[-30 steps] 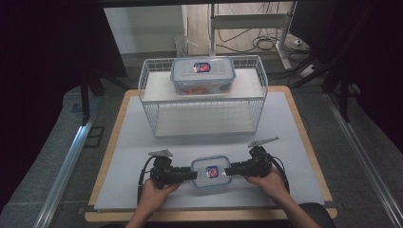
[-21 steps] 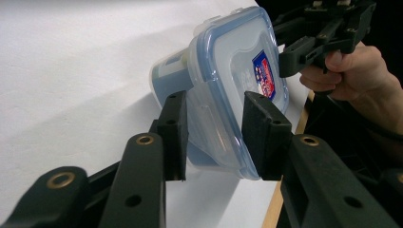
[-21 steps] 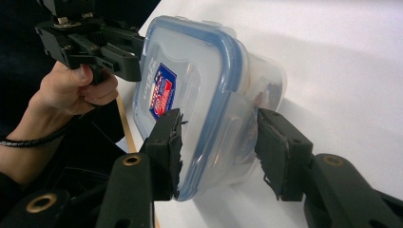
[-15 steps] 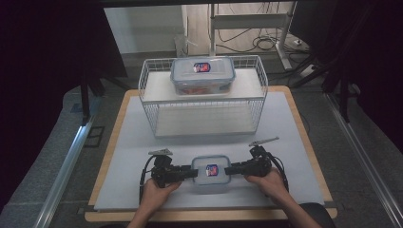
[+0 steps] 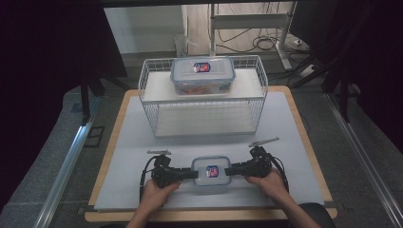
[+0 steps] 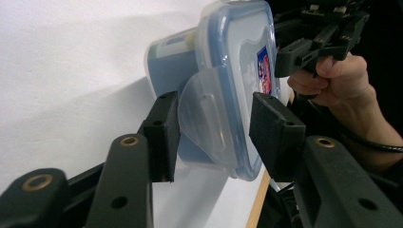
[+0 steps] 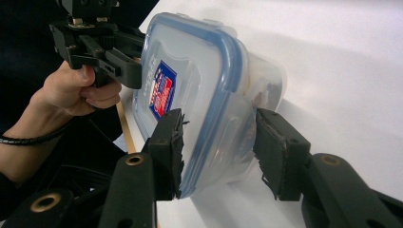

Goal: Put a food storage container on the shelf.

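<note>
A clear container with a blue-rimmed lid (image 5: pixel 211 170) lies flat on the white mat near the front edge. My left gripper (image 5: pixel 194 174) meets its left end and my right gripper (image 5: pixel 229 170) its right end, each held by a hand. In the left gripper view the left gripper (image 6: pixel 219 137) has its pads on either side of the end clip (image 6: pixel 204 123), one on the clear flap and one against the lid (image 6: pixel 233 57). The right gripper (image 7: pixel 224 149) clasps the opposite clip (image 7: pixel 240 137) and the lid (image 7: pixel 190 61) the same way.
A white wire rack (image 5: pixel 152 90) stands at the back of the mat (image 5: pixel 285 142), with a second lidded container (image 5: pixel 203 75) on its top shelf. The table's wooden rim (image 5: pixel 304 142) frames the mat. Metal rails run along the floor on both sides.
</note>
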A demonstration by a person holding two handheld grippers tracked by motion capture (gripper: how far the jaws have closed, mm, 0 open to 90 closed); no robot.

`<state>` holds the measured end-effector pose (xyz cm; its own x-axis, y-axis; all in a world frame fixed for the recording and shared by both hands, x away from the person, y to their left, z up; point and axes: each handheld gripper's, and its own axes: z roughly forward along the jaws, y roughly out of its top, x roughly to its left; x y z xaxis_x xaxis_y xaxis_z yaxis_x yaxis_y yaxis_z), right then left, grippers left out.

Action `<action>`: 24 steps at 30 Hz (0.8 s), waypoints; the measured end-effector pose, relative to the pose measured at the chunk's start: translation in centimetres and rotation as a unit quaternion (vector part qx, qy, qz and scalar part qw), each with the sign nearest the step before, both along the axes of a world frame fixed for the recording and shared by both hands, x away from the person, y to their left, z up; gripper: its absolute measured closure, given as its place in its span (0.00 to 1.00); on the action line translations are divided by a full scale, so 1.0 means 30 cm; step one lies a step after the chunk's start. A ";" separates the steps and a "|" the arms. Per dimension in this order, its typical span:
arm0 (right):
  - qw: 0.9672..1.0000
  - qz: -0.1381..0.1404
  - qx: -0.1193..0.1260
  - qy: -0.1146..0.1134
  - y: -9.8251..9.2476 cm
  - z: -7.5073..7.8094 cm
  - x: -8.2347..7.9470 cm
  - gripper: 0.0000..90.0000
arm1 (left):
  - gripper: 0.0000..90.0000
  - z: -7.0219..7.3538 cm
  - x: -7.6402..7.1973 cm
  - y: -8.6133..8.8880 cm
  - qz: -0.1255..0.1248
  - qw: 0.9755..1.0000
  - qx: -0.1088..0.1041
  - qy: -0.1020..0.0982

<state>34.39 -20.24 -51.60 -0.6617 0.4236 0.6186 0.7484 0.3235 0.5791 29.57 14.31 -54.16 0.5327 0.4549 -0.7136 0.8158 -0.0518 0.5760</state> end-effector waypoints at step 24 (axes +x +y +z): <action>0.999 -0.035 0.029 -0.011 0.003 0.043 -0.017 0.64 | 0.64 0.079 0.007 0.012 0.029 0.999 0.001 -0.021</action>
